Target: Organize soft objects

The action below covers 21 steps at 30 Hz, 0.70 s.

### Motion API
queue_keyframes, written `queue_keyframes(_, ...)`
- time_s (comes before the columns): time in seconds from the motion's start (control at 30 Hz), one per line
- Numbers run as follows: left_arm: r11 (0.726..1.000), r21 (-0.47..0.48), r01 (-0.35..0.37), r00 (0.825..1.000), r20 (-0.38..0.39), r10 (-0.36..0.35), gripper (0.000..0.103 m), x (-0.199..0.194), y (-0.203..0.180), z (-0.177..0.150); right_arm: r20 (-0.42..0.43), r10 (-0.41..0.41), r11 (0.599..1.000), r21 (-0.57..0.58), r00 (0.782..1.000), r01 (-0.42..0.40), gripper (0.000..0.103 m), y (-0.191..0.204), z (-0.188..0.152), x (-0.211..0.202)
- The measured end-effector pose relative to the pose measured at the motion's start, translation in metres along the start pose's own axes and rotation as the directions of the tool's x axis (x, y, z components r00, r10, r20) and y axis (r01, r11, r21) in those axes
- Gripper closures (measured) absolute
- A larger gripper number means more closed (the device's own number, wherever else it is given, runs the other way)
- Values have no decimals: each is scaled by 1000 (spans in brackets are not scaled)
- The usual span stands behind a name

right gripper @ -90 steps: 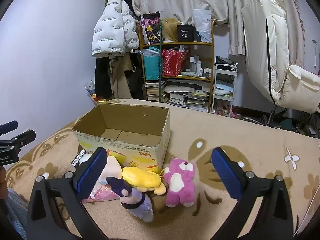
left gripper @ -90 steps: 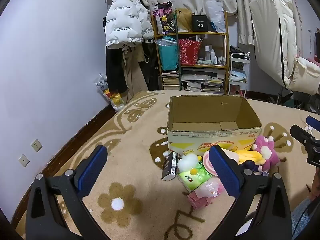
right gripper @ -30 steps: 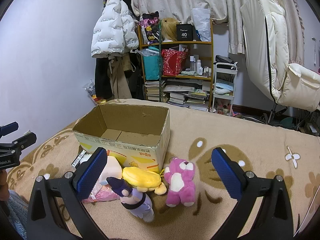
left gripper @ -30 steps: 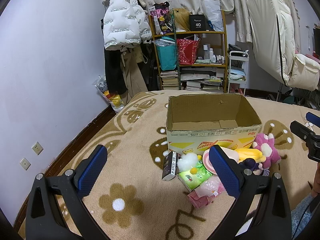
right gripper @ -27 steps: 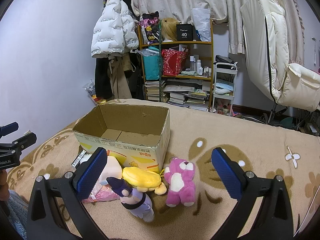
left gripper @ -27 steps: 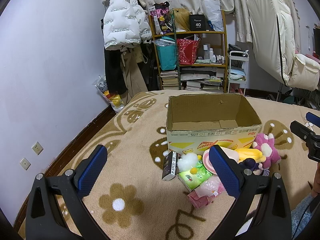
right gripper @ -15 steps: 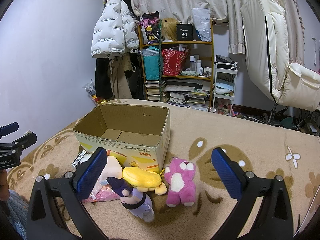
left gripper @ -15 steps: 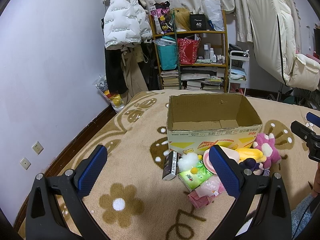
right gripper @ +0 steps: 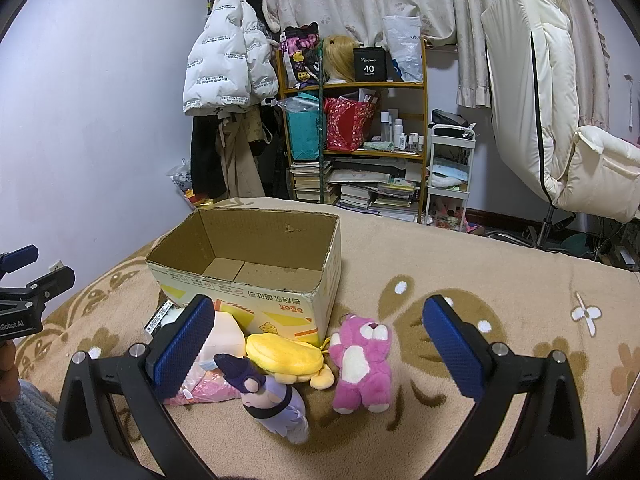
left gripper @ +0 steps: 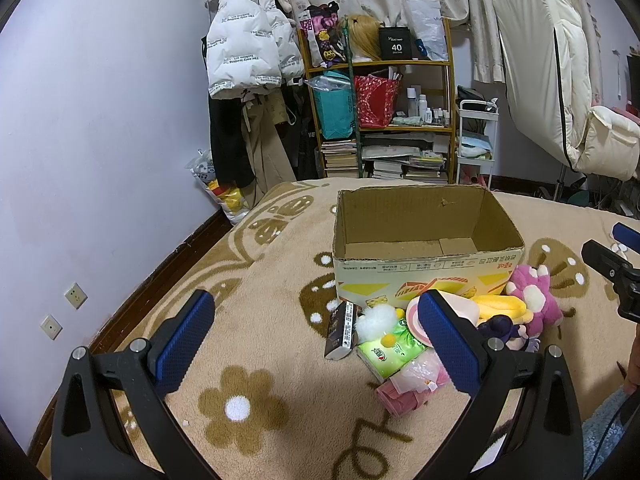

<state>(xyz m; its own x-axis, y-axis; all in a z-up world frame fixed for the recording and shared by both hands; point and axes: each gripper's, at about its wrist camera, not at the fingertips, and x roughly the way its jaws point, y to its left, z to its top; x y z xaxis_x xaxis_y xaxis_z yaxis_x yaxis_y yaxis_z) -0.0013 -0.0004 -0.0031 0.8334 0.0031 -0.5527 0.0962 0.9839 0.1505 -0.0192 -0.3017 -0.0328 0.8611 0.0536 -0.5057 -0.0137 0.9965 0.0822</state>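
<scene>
An open, empty cardboard box point(left gripper: 424, 216) point(right gripper: 256, 240) stands on the beige blanket. In front of it lies a pile of soft things: a pink plush bear point(right gripper: 362, 362) point(left gripper: 532, 296), a yellow plush point(right gripper: 286, 354), a purple plush doll point(right gripper: 272, 400), a green tissue pack point(left gripper: 386, 350), a pink packet point(left gripper: 408, 388) and a white pompom point(left gripper: 374, 314). My left gripper point(left gripper: 316, 340) is open and empty, held above the blanket to the left of the pile. My right gripper point(right gripper: 322, 346) is open and empty, held above the plush toys.
A dark small box point(left gripper: 340, 330) lies by the pile. A shelf of books and bags point(left gripper: 384, 120), a hanging white jacket point(left gripper: 248, 32) and a white chair point(right gripper: 560, 120) stand beyond the bed. The wall point(left gripper: 100, 140) is on the left.
Nothing has visibly changed apart from a slight shift of the left view; both grippers stay open and the objects lie as before.
</scene>
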Motion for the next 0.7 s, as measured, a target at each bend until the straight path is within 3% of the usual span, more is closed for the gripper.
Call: queue_keyframes(0.7, 1000, -5, 1, 1000, -15, -1, 2, -1, 2, -3, -7, 8, 1000, 9, 1000, -7, 0, -1, -1, 1)
